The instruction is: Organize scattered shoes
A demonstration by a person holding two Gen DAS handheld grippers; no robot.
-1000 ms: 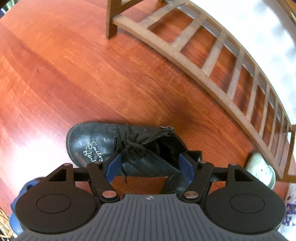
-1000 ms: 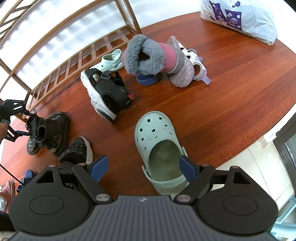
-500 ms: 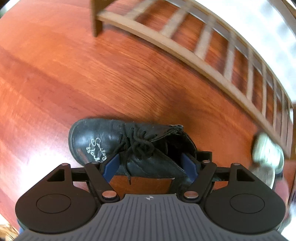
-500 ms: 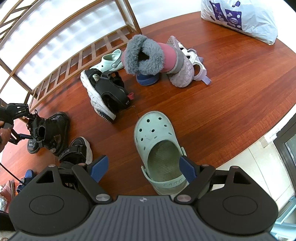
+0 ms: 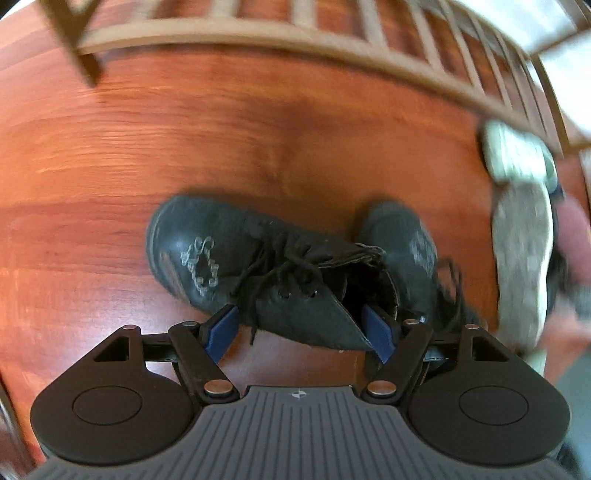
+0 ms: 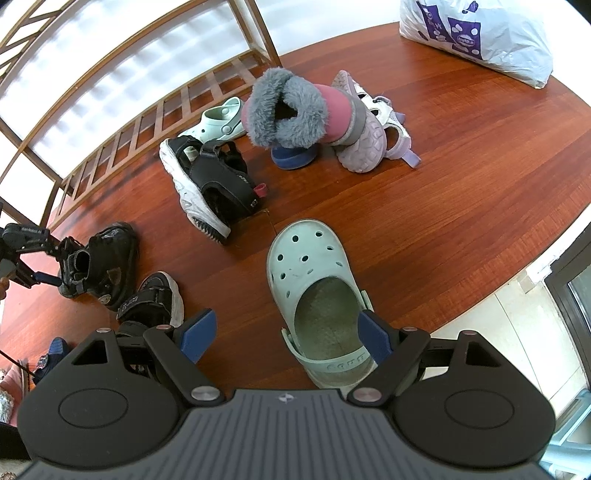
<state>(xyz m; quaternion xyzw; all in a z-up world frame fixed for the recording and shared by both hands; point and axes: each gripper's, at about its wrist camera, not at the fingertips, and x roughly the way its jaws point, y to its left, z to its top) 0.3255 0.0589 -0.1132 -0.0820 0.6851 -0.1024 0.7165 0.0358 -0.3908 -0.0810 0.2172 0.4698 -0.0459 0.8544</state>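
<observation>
Left wrist view: the black boot (image 5: 258, 273) is seen on the floor (image 5: 258, 140), lying crosswise, toe to the left. Its ankle is straddled by the spread left fingers (image 5: 225, 326), not squeezed.

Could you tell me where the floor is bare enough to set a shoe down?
Bare floor lies between the mint clog, the pink fur-lined boot and the white plastic bag. It is crowded along the wooden shoe rack, around the black sandal.
</observation>
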